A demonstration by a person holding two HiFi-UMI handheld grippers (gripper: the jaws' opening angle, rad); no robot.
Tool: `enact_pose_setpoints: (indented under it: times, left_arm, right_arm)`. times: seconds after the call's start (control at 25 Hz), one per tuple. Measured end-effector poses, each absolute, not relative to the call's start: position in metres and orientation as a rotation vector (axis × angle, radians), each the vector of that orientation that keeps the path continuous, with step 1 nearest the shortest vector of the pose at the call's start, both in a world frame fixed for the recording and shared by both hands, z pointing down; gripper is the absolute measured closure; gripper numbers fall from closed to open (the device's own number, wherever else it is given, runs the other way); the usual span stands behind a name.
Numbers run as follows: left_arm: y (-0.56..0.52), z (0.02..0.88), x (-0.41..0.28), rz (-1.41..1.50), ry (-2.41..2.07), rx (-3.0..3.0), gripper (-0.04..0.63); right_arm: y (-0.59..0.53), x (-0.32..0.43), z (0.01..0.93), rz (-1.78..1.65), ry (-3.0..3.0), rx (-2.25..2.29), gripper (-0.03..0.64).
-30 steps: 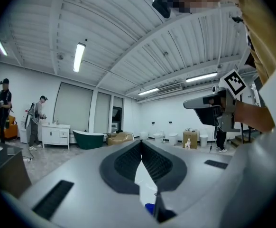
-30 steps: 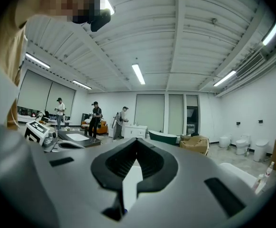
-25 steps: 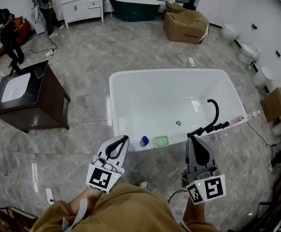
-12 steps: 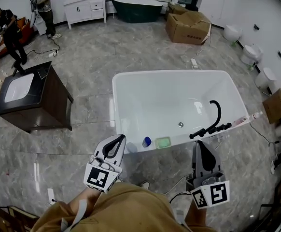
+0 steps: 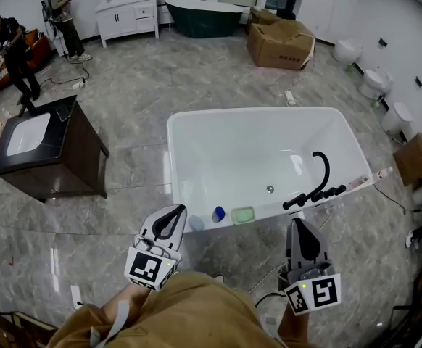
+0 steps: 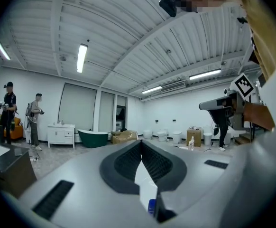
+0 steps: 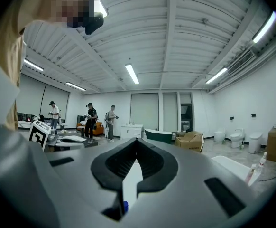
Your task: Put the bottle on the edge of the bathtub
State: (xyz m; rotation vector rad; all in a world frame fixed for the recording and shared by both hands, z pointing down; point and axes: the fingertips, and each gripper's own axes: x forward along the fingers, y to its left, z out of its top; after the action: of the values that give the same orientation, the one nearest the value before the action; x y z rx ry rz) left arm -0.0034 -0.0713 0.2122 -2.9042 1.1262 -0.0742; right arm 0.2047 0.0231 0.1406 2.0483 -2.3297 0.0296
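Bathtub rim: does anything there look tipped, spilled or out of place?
Nothing stands out. The blue bottle sits on the near rim of the bathtub, beside the green soap dish, with no spill around them. The left gripper and right gripper are shut and empty, short of the rim.

Dark wood vanity at left, with a white sink set in its top. Grey marble floor. Far wall: white cabinet, with a dark green tub just beside it. Big cardboard box to the right of that, and a smaller box at the right edge. Row of toilets along the right wall. Two people standing at far left, one in black by an orange sofa, one by the cabinet. Black curved faucet, with a pale green dish near it.
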Motion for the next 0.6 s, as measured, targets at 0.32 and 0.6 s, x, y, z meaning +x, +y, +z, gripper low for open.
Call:
enact_pose_setpoints:
  times: [0.32, 0.6]
  left_arm:
    - [-0.062, 0.205, 0.002, -0.067, 1.114, -2.895, 0.588]
    - [-0.055, 0.213, -0.011, -0.089, 1.196, -2.882, 0.588]
  right_arm:
    - [0.027, 0.198, 0.148, 0.060, -2.362, 2.012, 0.612]
    - [0.019, 0.187, 0.145, 0.045, -2.423, 1.934, 0.612]
